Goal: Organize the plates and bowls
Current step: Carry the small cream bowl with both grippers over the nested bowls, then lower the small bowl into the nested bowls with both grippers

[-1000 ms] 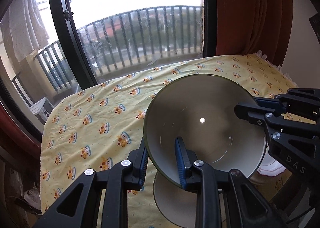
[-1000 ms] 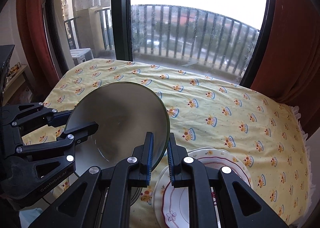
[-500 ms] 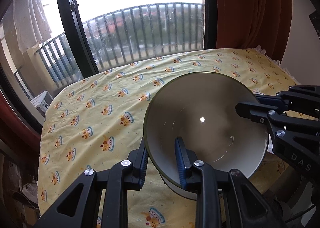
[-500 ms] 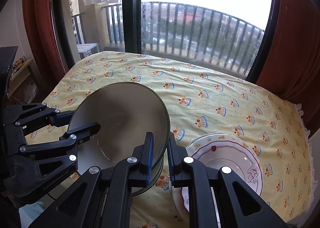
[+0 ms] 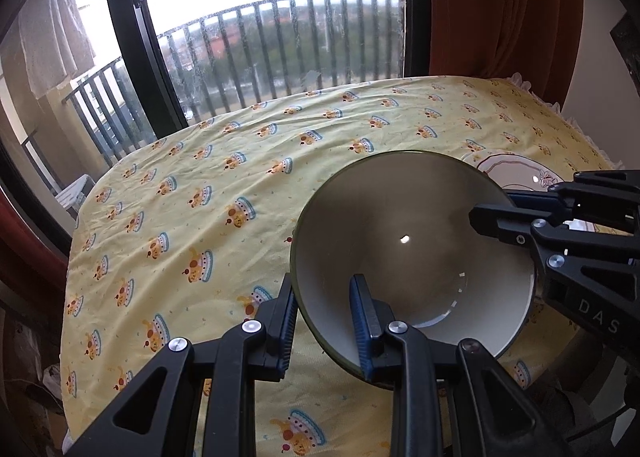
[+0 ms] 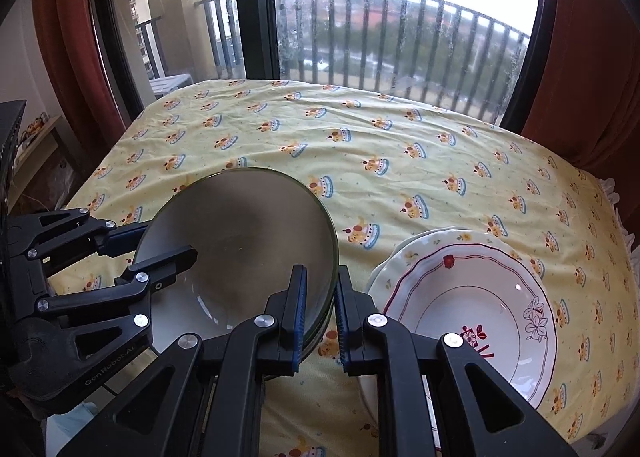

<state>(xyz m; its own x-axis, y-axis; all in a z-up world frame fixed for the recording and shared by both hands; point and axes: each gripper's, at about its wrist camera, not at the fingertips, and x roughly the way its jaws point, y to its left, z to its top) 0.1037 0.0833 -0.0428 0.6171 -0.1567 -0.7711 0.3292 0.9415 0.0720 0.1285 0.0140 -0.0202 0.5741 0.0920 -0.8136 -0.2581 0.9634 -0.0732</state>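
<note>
Now both tongs (image 5: 324, 321) (image 6: 320, 309) grip bowl (image 5: 408, 249), plates (image 6: 472, 297) beside

green-rimmed bowl (image 5: 412, 257), yellow cake-print tablecloth (image 5: 200, 217)

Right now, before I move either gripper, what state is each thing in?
Green-rimmed bowl: empty, tilted, rim straddled by both grippers.
Left gripper: jaws parted around the near rim; contact unclear.
Right gripper: jaws parted around the opposite rim; contact unclear.
Floral plates: stacked, top one empty, resting on tablecloth.
</note>
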